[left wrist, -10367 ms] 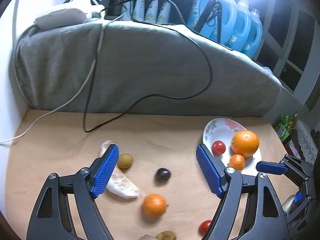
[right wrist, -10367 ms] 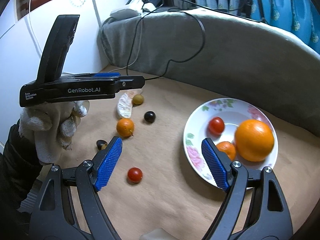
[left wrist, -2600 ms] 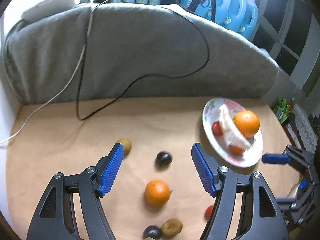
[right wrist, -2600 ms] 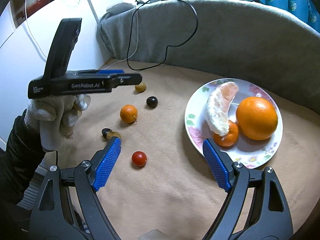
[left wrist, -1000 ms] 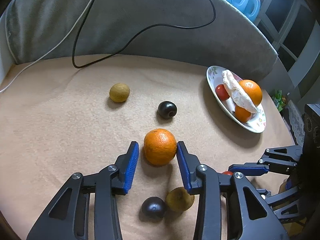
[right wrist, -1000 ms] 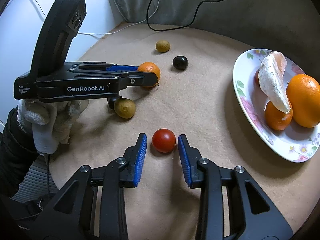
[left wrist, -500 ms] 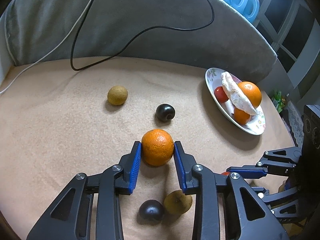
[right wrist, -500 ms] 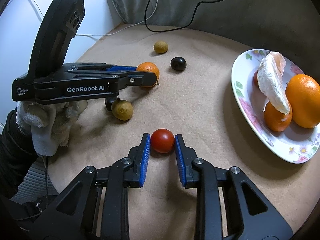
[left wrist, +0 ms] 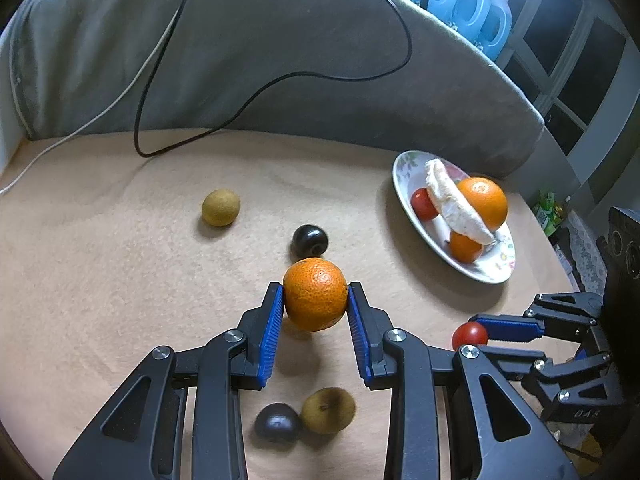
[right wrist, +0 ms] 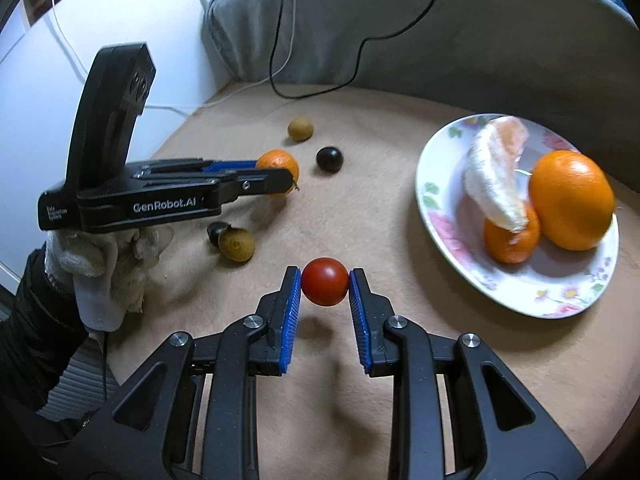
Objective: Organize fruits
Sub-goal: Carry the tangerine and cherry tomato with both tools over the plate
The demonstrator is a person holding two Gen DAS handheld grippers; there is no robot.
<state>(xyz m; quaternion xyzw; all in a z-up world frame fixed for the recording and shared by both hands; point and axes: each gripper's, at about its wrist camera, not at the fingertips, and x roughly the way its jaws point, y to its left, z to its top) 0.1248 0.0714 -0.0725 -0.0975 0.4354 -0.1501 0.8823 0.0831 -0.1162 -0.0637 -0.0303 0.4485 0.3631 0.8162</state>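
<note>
Left tool (left wrist: pixel 315 300), ribbed blue pads, clamps a dimpled mandarin (left wrist: pixel 315 294) at frame centre, just above the tan felt-like worktop (left wrist: pixel 100 280). Right tool (right wrist: pixel 325 286) pinches a smooth glossy tomato (right wrist: pixel 325 287), centre of right-wrist view, its shadow below. Glazed floral plate (right wrist: pixel 440 216) at right w/ peeled segment, orange, small mandarin. 1 s ago both tools stood open round fruit resting on the worktop; now both are closed and the fruits lifted.

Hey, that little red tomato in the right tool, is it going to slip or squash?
The tomato looks smooth and round, held only at its sides, so it may slip. Probably soft; squeezing harder could bruise it. If dropped, it would likely roll.
</note>
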